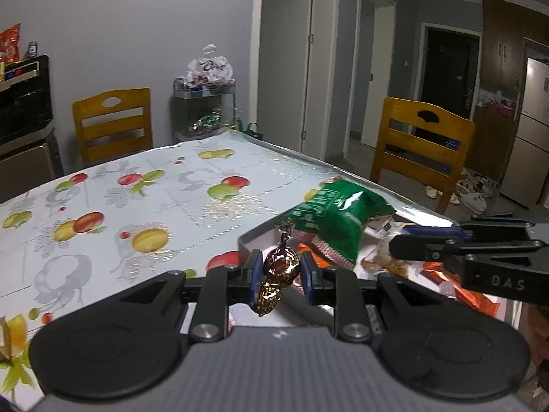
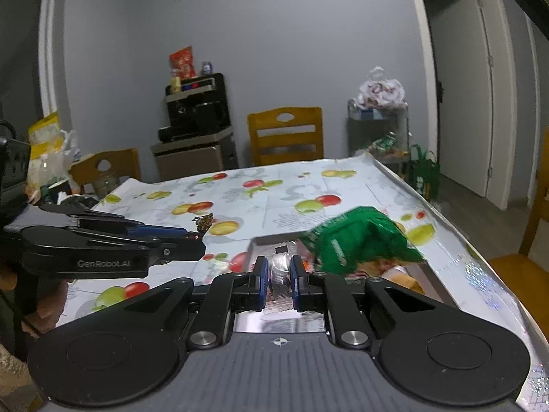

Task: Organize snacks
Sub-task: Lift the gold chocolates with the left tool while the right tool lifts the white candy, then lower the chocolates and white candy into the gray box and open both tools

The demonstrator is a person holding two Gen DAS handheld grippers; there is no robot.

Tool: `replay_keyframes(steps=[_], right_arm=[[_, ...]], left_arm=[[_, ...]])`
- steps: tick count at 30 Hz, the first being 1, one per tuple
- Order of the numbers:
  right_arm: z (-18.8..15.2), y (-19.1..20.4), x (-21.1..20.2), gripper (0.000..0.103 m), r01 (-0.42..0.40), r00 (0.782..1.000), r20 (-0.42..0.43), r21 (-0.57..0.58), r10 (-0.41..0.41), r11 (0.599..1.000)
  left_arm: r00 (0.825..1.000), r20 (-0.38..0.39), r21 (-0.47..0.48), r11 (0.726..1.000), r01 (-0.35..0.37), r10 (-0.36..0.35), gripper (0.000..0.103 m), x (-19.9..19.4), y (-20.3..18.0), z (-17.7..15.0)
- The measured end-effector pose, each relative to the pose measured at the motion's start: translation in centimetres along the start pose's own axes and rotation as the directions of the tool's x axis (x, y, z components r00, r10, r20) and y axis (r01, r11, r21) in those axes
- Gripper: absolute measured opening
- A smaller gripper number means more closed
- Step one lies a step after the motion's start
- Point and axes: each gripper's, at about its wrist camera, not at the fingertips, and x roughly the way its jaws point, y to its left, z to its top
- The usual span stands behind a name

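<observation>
My left hand-held gripper (image 1: 278, 267) clamped on foil candy (image 1: 279, 264), right hand-held gripper (image 2: 278, 267) clamped on silver packet (image 2: 279, 269); both above tray (image 2: 264, 240), green bag (image 2: 357, 240) and other snacks inside; sorting midway, I judge

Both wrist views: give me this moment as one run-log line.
left claw: shut on foil-wrapped candy | right claw: shut on silver packet | tray: green bag, other snacks inside | table: fruit-print cloth
</observation>
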Motion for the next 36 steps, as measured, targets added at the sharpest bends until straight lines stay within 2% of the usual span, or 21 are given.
replay_keyframes(steps=[10, 22, 36], right_arm=[[-0.9, -1.6, 1.4, 0.016, -0.004, 0.997, -0.074, 0.066, 0.009, 0.998], [-1.4, -1.0, 2.1, 0.016, 0.001, 0.992, -0.123, 0.038, 0.004, 0.999], [-1.4, -0.7, 2.8, 0.016, 0.042, 0.988, -0.147, 0.023, -0.038, 0.999]], left_arm=[[0.996, -0.063, -0.065, 0.996, 0.065, -0.069, 0.021, 4.4, -1.4, 1.3], [0.994, -0.098, -0.038, 0.998, -0.047, 0.043, 0.021, 9.6, -2.1, 2.1], [0.992, -0.116, -0.016, 0.998, -0.054, 0.052, 0.021, 10.8, -2.6, 1.7]])
